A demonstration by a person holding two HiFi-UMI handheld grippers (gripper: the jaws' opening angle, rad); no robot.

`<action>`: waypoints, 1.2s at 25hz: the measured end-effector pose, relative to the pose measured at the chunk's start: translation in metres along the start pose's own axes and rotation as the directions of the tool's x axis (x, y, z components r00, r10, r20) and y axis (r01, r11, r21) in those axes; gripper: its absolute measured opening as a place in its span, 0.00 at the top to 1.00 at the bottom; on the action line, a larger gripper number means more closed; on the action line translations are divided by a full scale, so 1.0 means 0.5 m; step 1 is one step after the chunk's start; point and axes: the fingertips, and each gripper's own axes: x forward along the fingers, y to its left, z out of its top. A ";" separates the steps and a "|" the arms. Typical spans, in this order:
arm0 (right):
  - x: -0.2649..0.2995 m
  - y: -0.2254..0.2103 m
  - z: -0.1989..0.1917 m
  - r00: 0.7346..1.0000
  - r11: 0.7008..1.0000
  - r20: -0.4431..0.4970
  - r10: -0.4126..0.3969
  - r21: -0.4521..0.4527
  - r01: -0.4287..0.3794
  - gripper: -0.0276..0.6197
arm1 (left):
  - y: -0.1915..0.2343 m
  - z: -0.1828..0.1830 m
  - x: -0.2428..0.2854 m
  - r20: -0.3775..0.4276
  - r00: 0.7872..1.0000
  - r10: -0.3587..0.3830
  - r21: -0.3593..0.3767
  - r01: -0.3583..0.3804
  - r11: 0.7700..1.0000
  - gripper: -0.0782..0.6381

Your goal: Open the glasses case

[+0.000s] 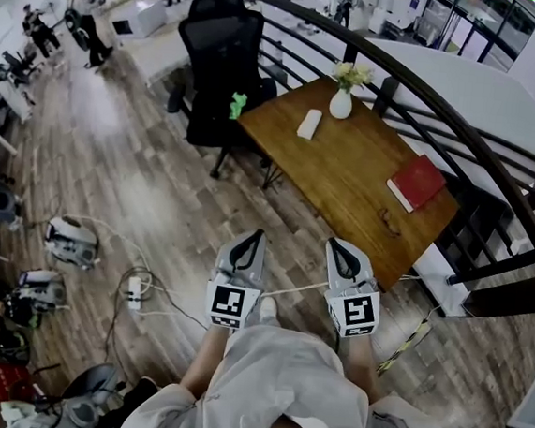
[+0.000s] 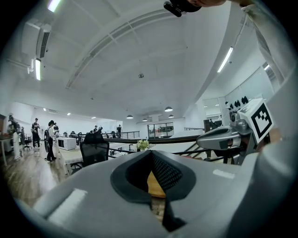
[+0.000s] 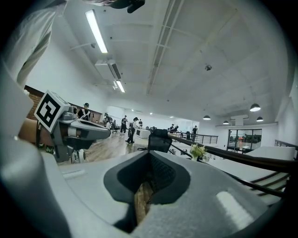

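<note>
Head view showed the glasses case (image 1: 309, 124), a pale oblong that I took for it, lying on the wooden table (image 1: 347, 174) near the vase (image 1: 341, 103) and well apart from the red book (image 1: 416, 182). Both claws hung short of the table: the left gripper (image 1: 258, 236) and the right gripper (image 1: 334, 244) each had jaws pressed together on nothing. The case looked light, stiff-shelled and smooth, so likely to skid when pushed; better to pin the lower half at one end and pry the lid up along the long seam
</note>
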 end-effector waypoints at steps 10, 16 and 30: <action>0.117 0.010 -0.002 0.999 0.999 -0.027 -0.039 0.006 0.039 0.95 | 0.097 -0.032 0.072 0.000 0.999 -0.041 -0.025 0.041 0.999 0.86; 0.167 -0.008 -0.007 0.998 0.999 -0.038 -0.050 0.008 0.050 0.95 | 0.128 -0.045 0.114 -0.011 0.998 -0.055 -0.027 0.055 0.998 0.86; 0.333 -0.113 -0.027 0.998 0.999 -0.051 -0.043 0.012 0.044 0.95 | 0.206 -0.062 0.290 -0.031 0.998 -0.062 -0.019 0.061 0.998 0.86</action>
